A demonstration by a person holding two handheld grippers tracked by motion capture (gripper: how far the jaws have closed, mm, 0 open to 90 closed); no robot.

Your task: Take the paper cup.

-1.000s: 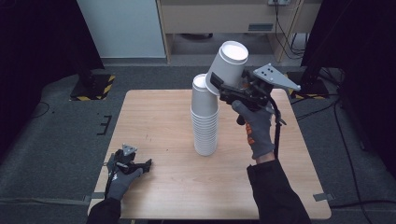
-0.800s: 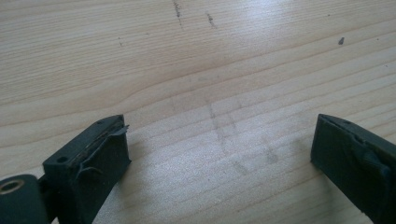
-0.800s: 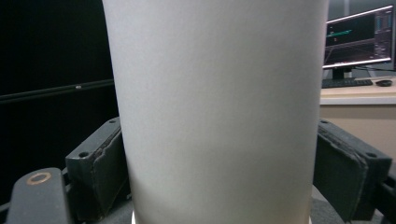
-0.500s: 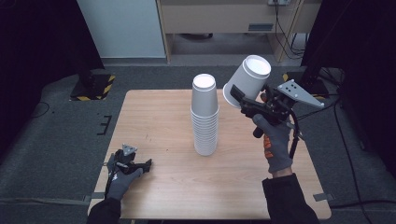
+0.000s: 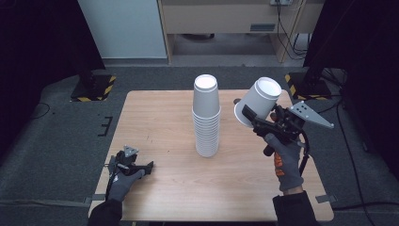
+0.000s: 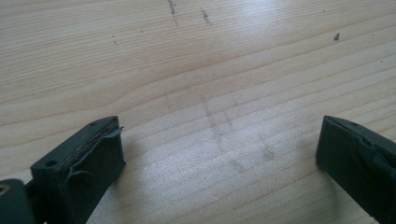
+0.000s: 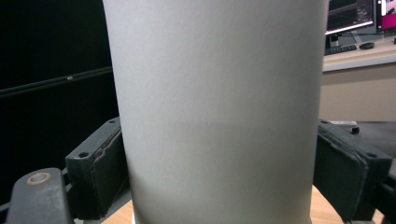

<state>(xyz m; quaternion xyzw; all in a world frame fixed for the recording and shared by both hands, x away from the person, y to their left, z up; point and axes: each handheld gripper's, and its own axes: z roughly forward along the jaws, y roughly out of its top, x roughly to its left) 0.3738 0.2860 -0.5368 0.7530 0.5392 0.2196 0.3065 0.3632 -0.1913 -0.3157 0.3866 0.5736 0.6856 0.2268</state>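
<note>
Since half a second ago the right claw (image 5: 249, 117) has carried its white paper cup (image 5: 257, 102) lower and a little nearer the person, well to the right of the stack of cups (image 5: 206, 115) it was lifted from. Its jaws are clamped on the cup's side wall, pressing on both flanks in the right gripper view, with the cup tilted and held clear above the bench (image 5: 155, 122). The gloved right hand (image 5: 284, 157) grips the handle, forearm rising from the near edge. The left claw (image 5: 141, 167) rests low on the bench's near left corner, jaws spread wide, holding nothing.
</note>
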